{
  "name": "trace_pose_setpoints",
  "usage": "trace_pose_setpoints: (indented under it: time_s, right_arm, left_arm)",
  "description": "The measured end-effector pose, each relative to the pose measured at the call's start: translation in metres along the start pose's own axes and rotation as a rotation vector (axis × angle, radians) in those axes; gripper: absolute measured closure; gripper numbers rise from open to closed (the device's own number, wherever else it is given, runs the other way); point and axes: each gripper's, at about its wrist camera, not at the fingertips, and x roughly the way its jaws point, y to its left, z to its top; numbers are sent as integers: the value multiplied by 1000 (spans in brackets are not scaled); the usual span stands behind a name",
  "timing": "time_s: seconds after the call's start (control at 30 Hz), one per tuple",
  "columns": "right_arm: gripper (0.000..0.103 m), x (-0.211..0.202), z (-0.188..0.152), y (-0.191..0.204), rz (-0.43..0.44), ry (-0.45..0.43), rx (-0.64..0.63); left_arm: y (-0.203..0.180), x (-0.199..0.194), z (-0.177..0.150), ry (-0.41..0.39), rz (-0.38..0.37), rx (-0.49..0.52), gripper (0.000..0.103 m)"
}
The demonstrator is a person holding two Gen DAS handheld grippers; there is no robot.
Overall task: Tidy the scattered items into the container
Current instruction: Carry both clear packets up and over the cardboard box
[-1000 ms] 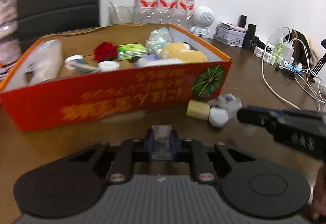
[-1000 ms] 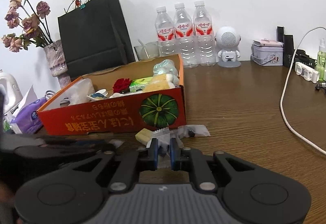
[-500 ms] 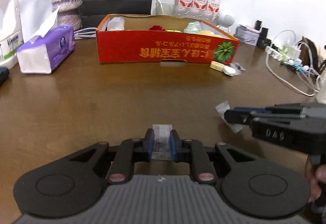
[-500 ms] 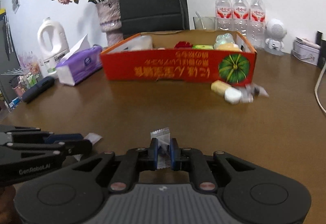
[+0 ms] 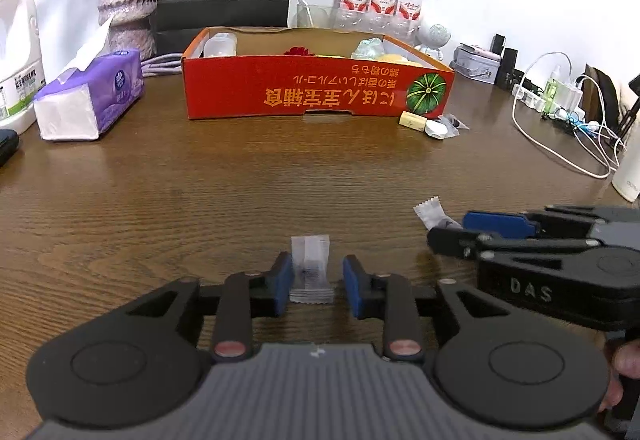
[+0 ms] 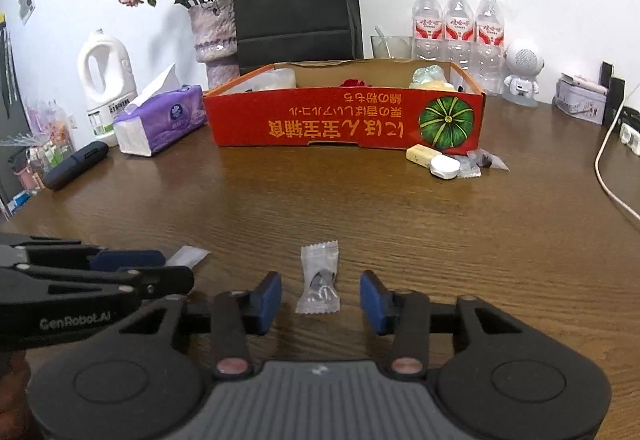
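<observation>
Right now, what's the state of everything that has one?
left tongs: open, sachet between the pads, not clamped.
right tongs: opening, candy between the pads, not clamped.
sachet: lying on the table.
candy: wrapped, lying on the table.
orange box: open-topped, partly filled.
water bottles: upright, capped.
tissue pack: open, a tissue sticking out.
loose items: outside the box.

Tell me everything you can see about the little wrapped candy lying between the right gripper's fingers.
The wrapped candy is a small clear, crinkly plastic packet with serrated, crimped ends and a dark lump showing through near its middle. It lies flat on the brown wood-grain table, lengthwise along the gripper's pointing direction, well in front of the orange box. It sits between the blue pads of the right gripper, whose jaws are opening; neither pad touches it. In the left wrist view it appears beside that gripper's fingertips.
</observation>
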Motion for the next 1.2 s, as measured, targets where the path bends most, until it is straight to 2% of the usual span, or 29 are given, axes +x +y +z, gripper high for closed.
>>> trace_pose_setpoints:
  time_s: [0.03, 0.17, 0.3, 0.63, 0.87, 1.0, 1.1, 1.2]
  right_arm:
    - [84, 1, 0, 2, -10, 2, -18]
    - [86, 1, -2, 12, -46, -7, -78]
    - [91, -10, -4, 15, -50, -48, -67]
    - [91, -70, -1, 22, -24, -275, -9]
    - [91, -86, 1, 27, -9, -318, -27]
    - [91, -78, 18, 23, -4, -328, -17]
    - [91, -60, 46, 16, -5, -347, -2]
    - [91, -25, 93, 0, 8, -349, 44]
  left_arm:
    - [1, -1, -1, -3, -4, -6, 84]
    - [7, -6, -2, -17, -8, -52, 86]
    - [6, -27, -3, -84, 12, -73, 86]
    - [-9, -74, -4, -245, 59, -78, 86]
    - [-6, -76, 5, -274, 56, -92, 86]
    - [0, -62, 33, -306, 44, -85, 86]
    - [6, -38, 79, -345, 37, -75, 86]
    - [19, -2, 141, -359, 55, -54, 86]
